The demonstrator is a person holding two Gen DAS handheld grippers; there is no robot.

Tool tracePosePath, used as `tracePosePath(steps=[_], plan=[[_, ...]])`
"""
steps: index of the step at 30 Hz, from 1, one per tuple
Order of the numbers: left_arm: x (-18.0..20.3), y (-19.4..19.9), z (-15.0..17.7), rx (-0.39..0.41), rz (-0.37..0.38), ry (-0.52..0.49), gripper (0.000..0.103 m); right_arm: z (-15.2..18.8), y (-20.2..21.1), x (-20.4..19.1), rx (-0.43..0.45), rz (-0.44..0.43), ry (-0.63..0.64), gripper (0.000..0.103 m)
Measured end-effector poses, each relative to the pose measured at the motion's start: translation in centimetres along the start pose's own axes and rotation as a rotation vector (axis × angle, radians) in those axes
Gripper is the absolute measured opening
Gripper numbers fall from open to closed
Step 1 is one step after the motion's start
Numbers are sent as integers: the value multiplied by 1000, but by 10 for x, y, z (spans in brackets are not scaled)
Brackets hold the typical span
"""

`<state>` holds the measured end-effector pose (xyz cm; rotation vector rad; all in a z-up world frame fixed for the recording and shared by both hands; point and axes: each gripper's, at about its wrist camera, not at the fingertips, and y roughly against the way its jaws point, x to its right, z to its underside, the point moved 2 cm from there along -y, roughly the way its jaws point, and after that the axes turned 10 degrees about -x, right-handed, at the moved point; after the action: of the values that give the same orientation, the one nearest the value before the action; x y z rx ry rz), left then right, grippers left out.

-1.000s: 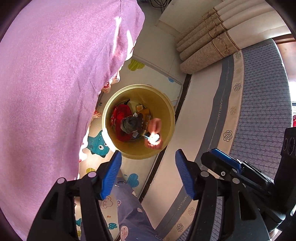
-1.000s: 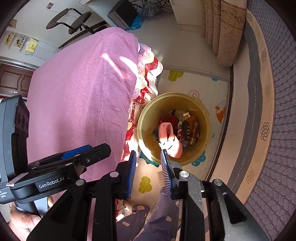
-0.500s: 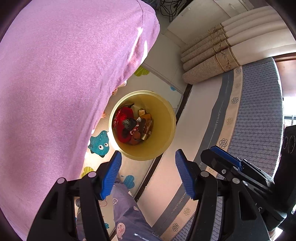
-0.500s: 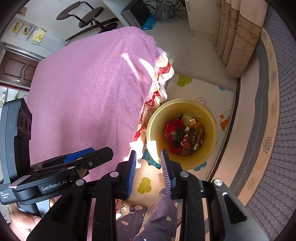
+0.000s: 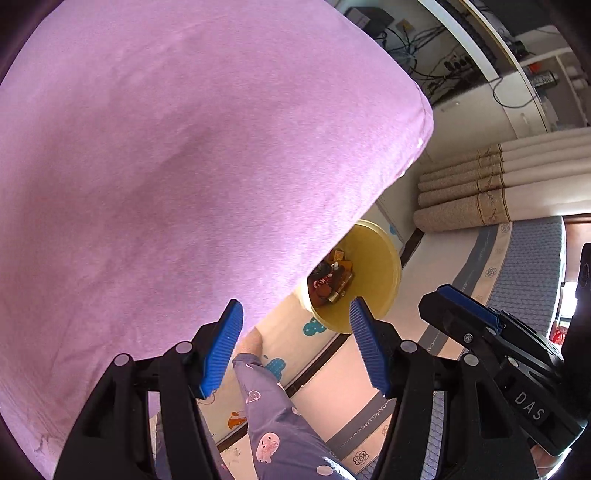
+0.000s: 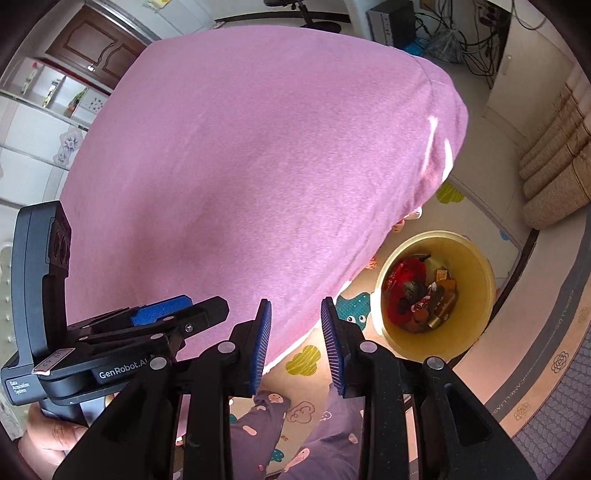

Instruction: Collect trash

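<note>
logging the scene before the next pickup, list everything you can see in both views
bin: 1, yellow, on the play mat beside the bed edge
trash: a pile, red, brown and orange, inside the bin
play mat: 1, cream with cartoon prints, on the floor
bed cover: 1, purple, fills the left of both views, hides part of the bin in the left view
mattress: 1, grey quilted with cream flowered border, right
curtain: 1, beige, bunched, upper right
cables: a tangle, dark, far top
trouser leg: purple patterned, bottom centre
left gripper: black with blue pads, open, empty
right gripper: black with blue pads, open narrower, empty
</note>
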<state>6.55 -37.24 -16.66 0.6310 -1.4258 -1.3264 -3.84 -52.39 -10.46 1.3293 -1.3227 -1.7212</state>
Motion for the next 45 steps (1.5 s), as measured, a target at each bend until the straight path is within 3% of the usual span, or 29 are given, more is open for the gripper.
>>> tracePosePath(steps=[14,24,26,30,33,37,45], plan=[[-180,77,73,141,29,330,60,16,-64,-201,-125,5,357,28],[-266,122,131,247,48,508,61,33,-87,-313,-148,9,541,28],[-276,134,144,284,22,534,67,38,-87,-330,-138,17,578,28],[-294,160,169,351,-2,573,67,49,-76,-359,-90,32,643,30],[-302,179,188,396,-33,589,77,56,-64,-374,-37,45,657,48],[-303,206,212,448,-76,594,82,64,-44,-388,15,41,672,60],[-295,253,256,548,-160,599,92,88,-6,-409,88,29,725,73]])
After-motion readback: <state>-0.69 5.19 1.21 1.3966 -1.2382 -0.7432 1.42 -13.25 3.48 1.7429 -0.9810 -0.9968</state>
